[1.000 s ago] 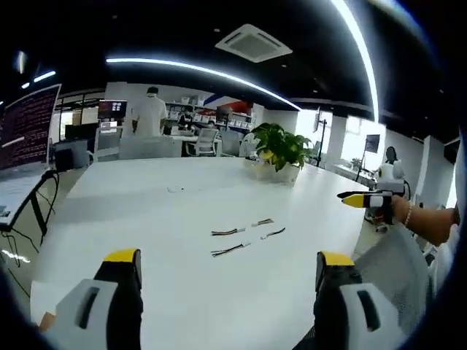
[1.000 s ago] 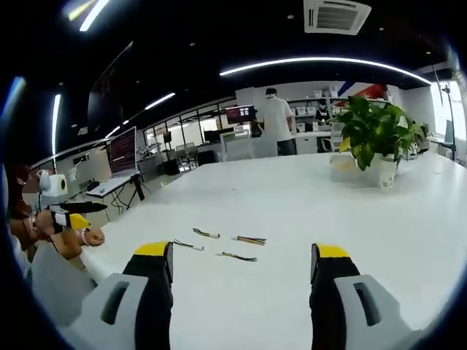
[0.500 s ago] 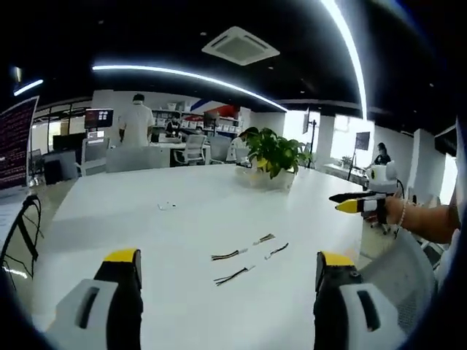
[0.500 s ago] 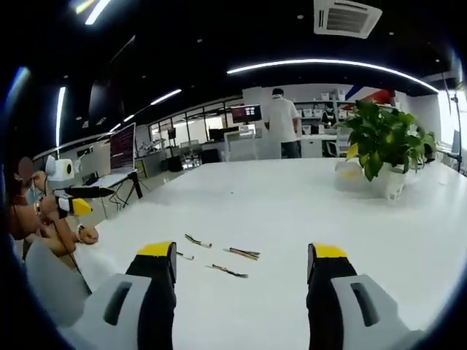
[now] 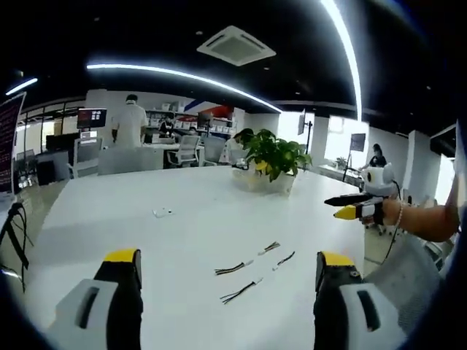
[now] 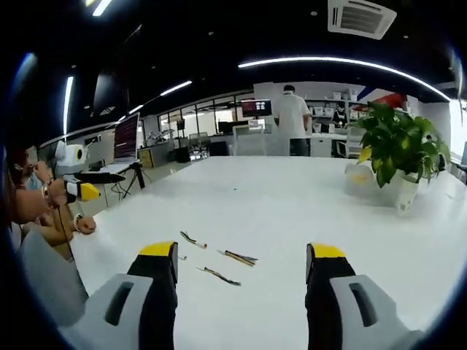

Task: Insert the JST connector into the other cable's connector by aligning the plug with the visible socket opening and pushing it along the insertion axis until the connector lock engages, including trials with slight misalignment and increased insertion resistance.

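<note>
Both cameras swung since earlier; cables unmoved. Left gripper view: my left gripper wide, empty; three short cables on white table, ahead between jaws; potted plant beyond. Right gripper view: my right gripper wide, empty; cables between jaws

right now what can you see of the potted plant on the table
The potted plant has broad green leaves, a few yellowish, spreading from a pale, whitish pot. It stands upright on the white table, towards the far side, well beyond the short cables lying near the tongs. Nothing touches it but the table. In the left gripper view it sits past the cables too.
</note>
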`<state>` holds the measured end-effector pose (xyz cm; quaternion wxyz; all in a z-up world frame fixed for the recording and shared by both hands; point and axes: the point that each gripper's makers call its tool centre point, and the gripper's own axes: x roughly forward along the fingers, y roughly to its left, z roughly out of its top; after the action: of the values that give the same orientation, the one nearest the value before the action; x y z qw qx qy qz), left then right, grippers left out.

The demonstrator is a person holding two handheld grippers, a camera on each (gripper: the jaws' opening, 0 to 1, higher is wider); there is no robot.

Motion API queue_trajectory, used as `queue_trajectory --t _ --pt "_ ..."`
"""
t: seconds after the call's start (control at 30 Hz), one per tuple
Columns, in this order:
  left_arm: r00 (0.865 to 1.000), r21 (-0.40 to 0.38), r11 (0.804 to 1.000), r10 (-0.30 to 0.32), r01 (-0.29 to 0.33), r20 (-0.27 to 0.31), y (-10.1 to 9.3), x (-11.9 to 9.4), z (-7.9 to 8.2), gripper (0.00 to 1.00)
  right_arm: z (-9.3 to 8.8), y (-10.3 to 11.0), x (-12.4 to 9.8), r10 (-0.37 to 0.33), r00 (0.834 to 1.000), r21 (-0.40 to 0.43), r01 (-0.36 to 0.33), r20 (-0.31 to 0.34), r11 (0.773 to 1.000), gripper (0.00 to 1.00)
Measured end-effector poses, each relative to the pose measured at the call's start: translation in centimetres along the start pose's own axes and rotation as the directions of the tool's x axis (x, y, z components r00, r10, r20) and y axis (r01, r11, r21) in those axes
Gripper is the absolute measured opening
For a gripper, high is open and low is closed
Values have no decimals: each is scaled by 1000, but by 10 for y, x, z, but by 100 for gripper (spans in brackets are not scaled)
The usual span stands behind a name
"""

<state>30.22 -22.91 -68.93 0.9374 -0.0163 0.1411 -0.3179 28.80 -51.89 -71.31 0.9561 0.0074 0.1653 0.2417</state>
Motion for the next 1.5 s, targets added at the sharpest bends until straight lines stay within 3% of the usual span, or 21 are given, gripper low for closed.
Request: queue_trajectory --t 0.33,0.4,0.9,1.3,1.5 --pt "999 -2 999 -44 44 4 2 33 4 97 0 -4 24 45 998 -70 -47 -43 996 68" --pt "998 2 999 -52 52 -26 5 42 -3 93 -4 -5 30 49 997 -82 -54 -57 995 68" --pt "990 -29 993 -116 114 -83 12 94 -31 91 -14 -18 69 101 991 -91 -110 -91 990 67" --pt "978 -50 978 -206 204 -35 6 122 -37 85 -27 -13 100 173 974 -134 -192 -143 972 63" --pt "967 12 968 -249 250 -56 -4 139 -50 79 -34 -2 114 219 962 -157 -244 -165 957 59"
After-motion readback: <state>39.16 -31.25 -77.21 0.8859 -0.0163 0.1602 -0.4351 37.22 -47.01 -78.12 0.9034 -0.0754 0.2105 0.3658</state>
